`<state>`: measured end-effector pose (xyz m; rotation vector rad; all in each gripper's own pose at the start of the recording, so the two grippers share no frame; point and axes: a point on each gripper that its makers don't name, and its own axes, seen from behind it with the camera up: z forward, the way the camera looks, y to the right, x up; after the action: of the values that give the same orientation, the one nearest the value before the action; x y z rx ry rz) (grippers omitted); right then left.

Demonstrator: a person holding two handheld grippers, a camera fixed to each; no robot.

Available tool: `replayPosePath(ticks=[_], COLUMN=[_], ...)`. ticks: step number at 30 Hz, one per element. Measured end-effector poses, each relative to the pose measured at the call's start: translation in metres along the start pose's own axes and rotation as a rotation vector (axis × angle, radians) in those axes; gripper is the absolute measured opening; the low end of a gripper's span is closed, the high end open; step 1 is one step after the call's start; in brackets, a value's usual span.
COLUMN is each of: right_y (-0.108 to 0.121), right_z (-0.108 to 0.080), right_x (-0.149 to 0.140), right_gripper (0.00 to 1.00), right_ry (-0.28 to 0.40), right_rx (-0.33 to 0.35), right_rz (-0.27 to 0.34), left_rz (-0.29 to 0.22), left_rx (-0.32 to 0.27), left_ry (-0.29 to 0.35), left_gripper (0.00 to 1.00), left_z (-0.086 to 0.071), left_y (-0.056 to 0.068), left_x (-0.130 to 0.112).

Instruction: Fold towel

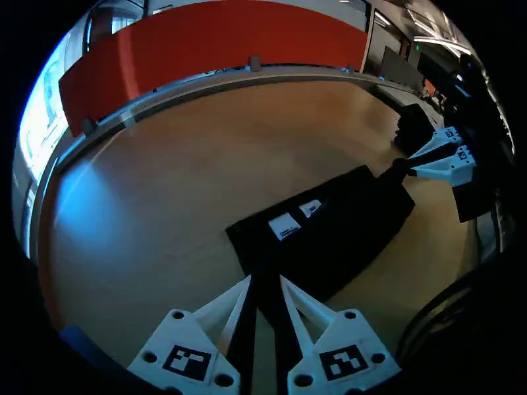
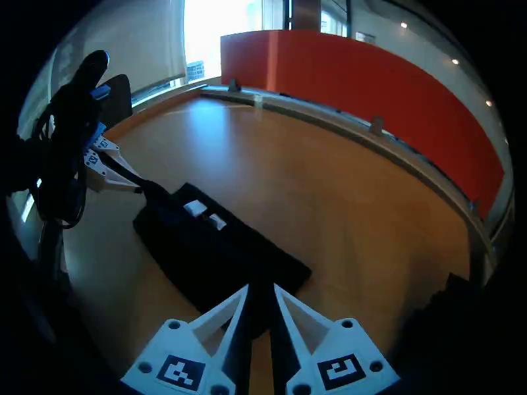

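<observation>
Towel (image 1: 329, 230) count: one, black, lying flat on the one wooden table (image 1: 197, 164). I count two grippers. The left gripper (image 1: 263, 289) is clamped on the towel's near corner at 6 o'clock. The right gripper (image 2: 260, 296) pinches the opposite end, at 2 o'clock in the left gripper view. Two white labels (image 1: 284, 226) lie on top.

The place reads as an open-plan office. A wide wooden bench (image 1: 197, 171) is closed off along its far edge by a red divider screen (image 1: 217, 46), held by small clamps as on shared desks. Ceiling strip lights (image 1: 441, 41) are seen at the upper right of the left gripper view. Recessed spotlights (image 2: 454, 61) and a bright window (image 2: 211, 33) are seen along the top of the right gripper view.
</observation>
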<state>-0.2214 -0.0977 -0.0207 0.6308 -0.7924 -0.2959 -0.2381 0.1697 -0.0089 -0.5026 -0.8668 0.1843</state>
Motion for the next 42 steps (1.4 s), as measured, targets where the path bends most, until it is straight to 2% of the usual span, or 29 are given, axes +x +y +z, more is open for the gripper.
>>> replayPosePath(ticks=[9, 15, 19, 21, 31, 36, 39, 42], right_y=[0.013, 0.020, 0.026, 0.029, 0.044, 0.052, 0.054, 0.056], right_z=[0.018, 0.028, 0.034, 0.037, 0.042, 0.041, 0.041, 0.039], right_x=[-0.012, -0.019, -0.023, -0.023, -0.018, -0.016, -0.015, -0.013], right_gripper=[0.13, 0.18, 0.27, 0.31, 0.65, 0.72, 0.82, 0.82], right_ry=[-0.043, -0.057, -0.064, -0.065, -0.060, -0.049, -0.043, -0.038], right_rx=[-0.007, -0.034, -0.061, -0.077, -0.130, -0.160, -0.169, -0.174], right_rz=[0.024, 0.049, 0.070, 0.079, 0.092, 0.090, 0.092, 0.095], left_rz=[-0.003, -0.009, -0.008, -0.007, -0.029, -0.043, -0.050, -0.058], left_rx=[-0.026, 0.010, 0.053, 0.067, 0.111, 0.129, 0.144, 0.155], left_ry=[-0.047, -0.047, -0.038, -0.033, -0.006, 0.010, 0.014, 0.014], left_gripper=[0.17, 0.38, 0.42, 0.49, 0.67, 0.70, 0.71, 0.71], left_z=[0.024, 0.035, 0.040, 0.041, 0.042, 0.039, 0.038, 0.037], left_y=[-0.002, -0.012, -0.023, -0.027, -0.042, -0.048, -0.053, -0.056], left_x=[-0.004, -0.005, -0.003, -0.001, 0.011, 0.017, 0.019, 0.020])
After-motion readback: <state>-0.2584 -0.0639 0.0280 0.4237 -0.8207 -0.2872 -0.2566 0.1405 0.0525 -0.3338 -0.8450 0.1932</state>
